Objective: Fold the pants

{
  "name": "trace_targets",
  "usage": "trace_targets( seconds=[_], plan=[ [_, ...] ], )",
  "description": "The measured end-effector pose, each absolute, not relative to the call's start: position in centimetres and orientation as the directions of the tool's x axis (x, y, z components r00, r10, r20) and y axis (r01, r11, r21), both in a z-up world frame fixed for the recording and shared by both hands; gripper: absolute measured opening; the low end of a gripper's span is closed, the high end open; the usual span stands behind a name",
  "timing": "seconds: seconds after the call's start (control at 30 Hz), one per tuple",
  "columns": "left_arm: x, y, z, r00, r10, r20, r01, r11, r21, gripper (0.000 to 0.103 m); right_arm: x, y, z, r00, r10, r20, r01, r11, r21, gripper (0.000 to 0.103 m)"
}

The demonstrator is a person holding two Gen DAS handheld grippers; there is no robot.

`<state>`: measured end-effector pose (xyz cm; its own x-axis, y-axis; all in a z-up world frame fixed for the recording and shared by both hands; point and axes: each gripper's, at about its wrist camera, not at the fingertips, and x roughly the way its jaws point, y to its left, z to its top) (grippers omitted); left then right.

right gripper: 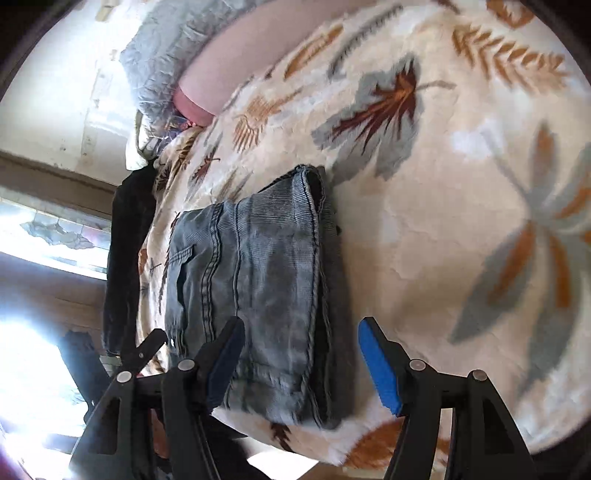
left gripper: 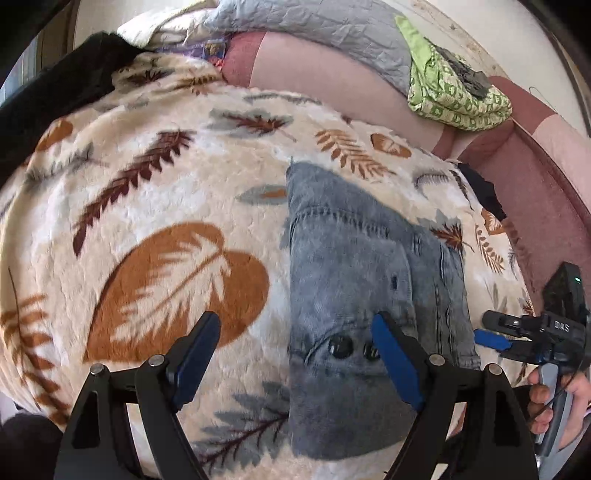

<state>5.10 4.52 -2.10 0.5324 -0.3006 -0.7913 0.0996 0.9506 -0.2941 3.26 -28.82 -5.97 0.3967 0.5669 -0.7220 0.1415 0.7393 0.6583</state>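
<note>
Grey-blue denim pants (left gripper: 365,258) lie folded into a compact stack on a cream leaf-print blanket (left gripper: 147,192); two dark buttons show near the front edge. My left gripper (left gripper: 295,354) is open and empty, hovering just above the pants' left front corner. My right gripper (right gripper: 301,354) is open and empty over the near end of the folded pants (right gripper: 258,273). The right gripper also shows in the left wrist view (left gripper: 495,339) at the pants' right side, with the hand holding it.
The blanket (right gripper: 443,221) covers a bed. A grey quilt (left gripper: 314,29), a green patterned cloth (left gripper: 454,92) and a pink sofa back (left gripper: 535,192) lie behind. A black garment (left gripper: 55,92) sits at the far left edge.
</note>
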Motion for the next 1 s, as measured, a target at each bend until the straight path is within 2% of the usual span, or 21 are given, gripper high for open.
trace_targets(
  seconds=[0.2, 0.47, 0.67, 0.87, 1.0],
  plan=[
    [6.5, 3.7, -2.2, 0.535, -0.230, -0.813, 0.099, 0.973, -0.210, 0.085, 5.1, -28.0, -7.2, 0.354, 0.574, -0.738, 0.158, 0.741, 0.652, 0.070],
    [7.4, 3.6, -3.0, 0.513, -0.258, -0.819, 0.109, 0.966, -0.236, 0.085, 5.7, -27.7, -7.3, 0.335, 0.568, -0.752, 0.166, 0.750, 0.640, 0.070],
    [8.8, 4.4, -5.1, 0.389, -0.455, -0.801, 0.087, 0.884, -0.460, 0.085, 6.1, -27.5, -6.9, 0.320, 0.597, -0.736, 0.171, 0.728, 0.664, 0.073],
    [8.9, 4.1, -5.4, 0.344, -0.545, -0.764, 0.094, 0.830, -0.550, 0.085, 6.2, -27.6, -6.9, 0.319, 0.619, -0.717, 0.178, 0.704, 0.687, 0.073],
    [9.1, 3.5, -5.4, 0.323, -0.565, -0.759, 0.106, 0.819, -0.564, 0.085, 6.3, -28.4, -6.5, 0.328, 0.564, -0.758, 0.185, 0.748, 0.637, 0.073]
  ],
)
